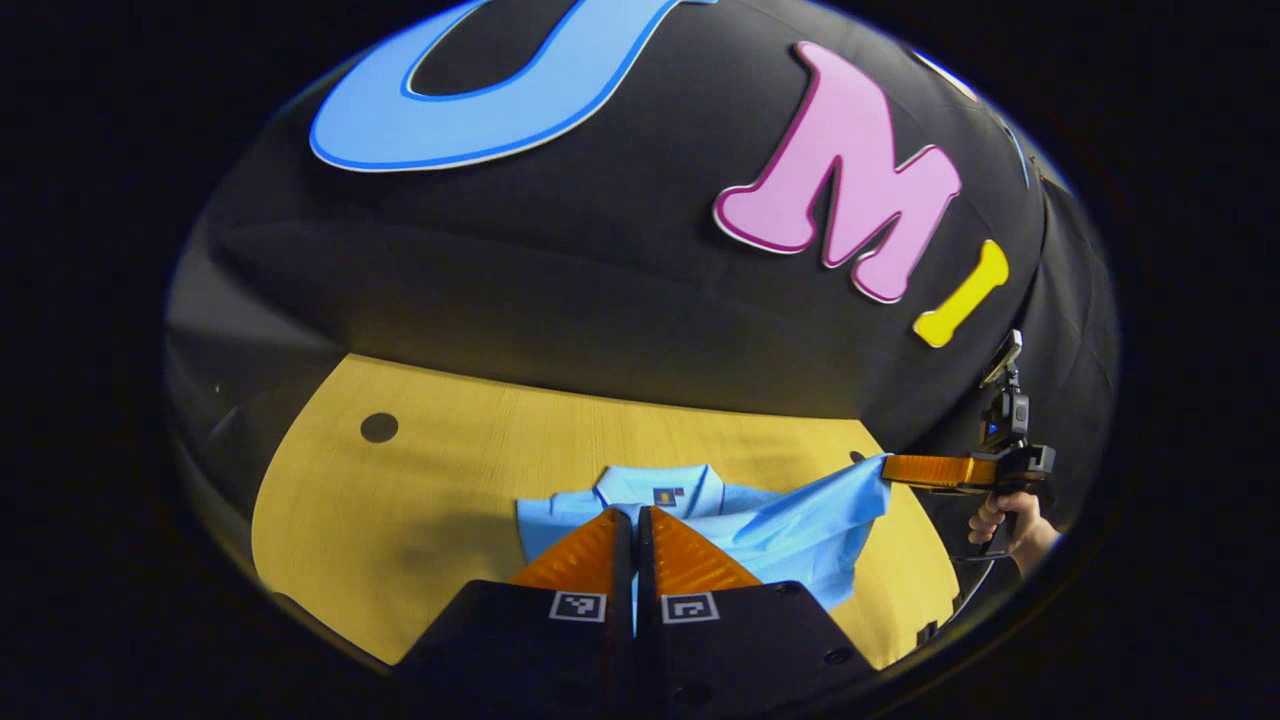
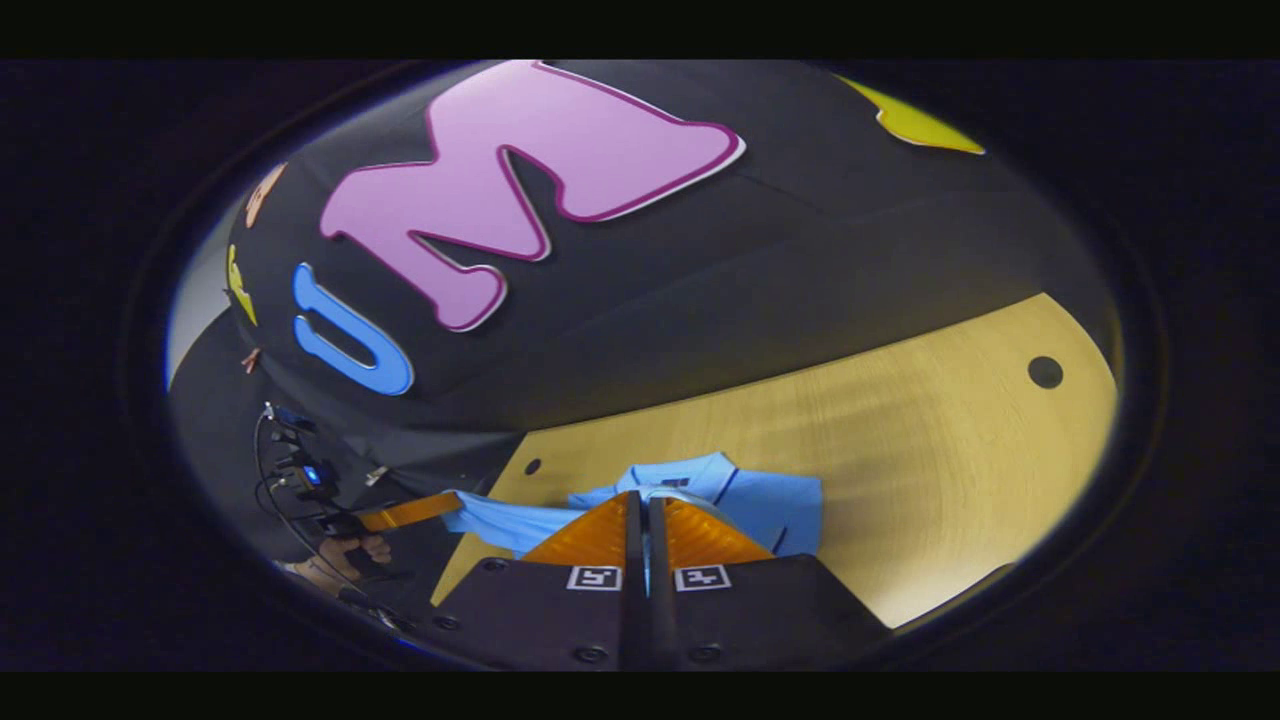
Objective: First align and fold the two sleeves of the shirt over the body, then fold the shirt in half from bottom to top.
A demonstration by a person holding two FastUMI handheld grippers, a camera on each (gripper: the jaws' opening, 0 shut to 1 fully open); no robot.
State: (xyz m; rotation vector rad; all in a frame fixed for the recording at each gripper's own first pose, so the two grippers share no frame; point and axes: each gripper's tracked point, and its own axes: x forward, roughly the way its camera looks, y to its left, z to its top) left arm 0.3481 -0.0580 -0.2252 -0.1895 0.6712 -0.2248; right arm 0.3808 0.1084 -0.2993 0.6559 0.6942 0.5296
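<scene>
I am in the first step, the folding of the sleeves over the body; the fold from bottom to top is not yet begun, as I judge it. The shirt (image 1: 745, 520) lies on the table (image 1: 420, 500) with its collar (image 1: 660, 487) on the far side from me, and its body seems already narrowed to a rectangle.

My left gripper (image 1: 633, 515) has its two fingers brought together until only a thin dark gap stays between them. The tips are over the middle of the shirt, just below the collar. I cannot tell whether a thin layer of cloth is pinched between them or whether they only hover above the fabric.

My right gripper (image 2: 638, 500) looks the same in its own view: fingers almost closed, tips over the shirt near the collar. In the left gripper view I see it far to the right of my left gripper, out beyond the table edge, with my hand (image 1: 1010, 525) on its handle. A flap of blue cloth (image 1: 830, 505), which I take for the sleeve or the side of the shirt, rises from the table up to its tips, so I judge that it holds this cloth lifted.

The next move, I think, asks for carrying this lifted cloth inward, toward my left gripper, and laying it flat on the body so that the edges are aligned. The cloth hangs loose and may wrinkle if the lowering is too quick.
</scene>
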